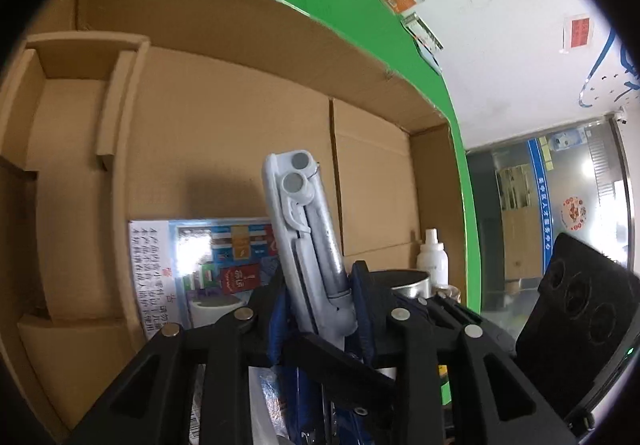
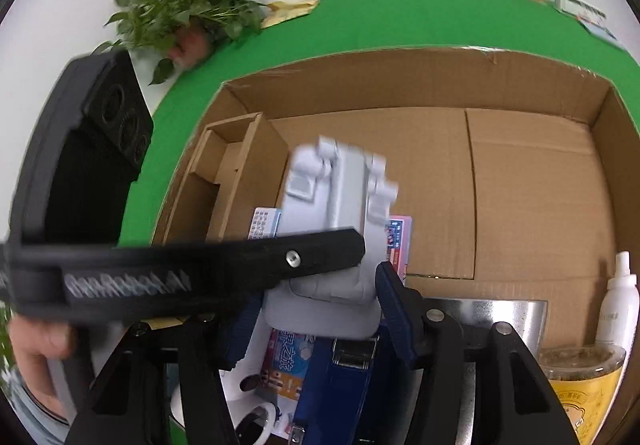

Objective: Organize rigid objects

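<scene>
Two tools, the left tool (image 1: 316,309) and the right tool (image 2: 316,309), are closed on one grey folding stand (image 1: 308,241), held above the cardboard box (image 2: 520,173); it is judged rigid, light, smooth plastic, best gripped at its thick base.

In the right wrist view, the right gripper (image 2: 320,309) holds a pale grey folded stand (image 2: 340,201) between its blue-padded fingers (image 2: 394,305); the stand points up over an open cardboard box (image 2: 540,173). The black left gripper (image 2: 224,265) crosses in front of the stand from the left side, and a part of a hand (image 2: 36,341) shows at the left edge. Inside the box, a printed card (image 2: 398,241) lies flat behind the stand, and a cardboard divider (image 2: 232,149) stands at the left wall. On the right are a white spray bottle (image 2: 618,297), a metal container (image 2: 516,315) and a yellow jar (image 2: 580,385). A green plant (image 2: 192,5) stands beyond the green mat (image 2: 400,21).
</scene>
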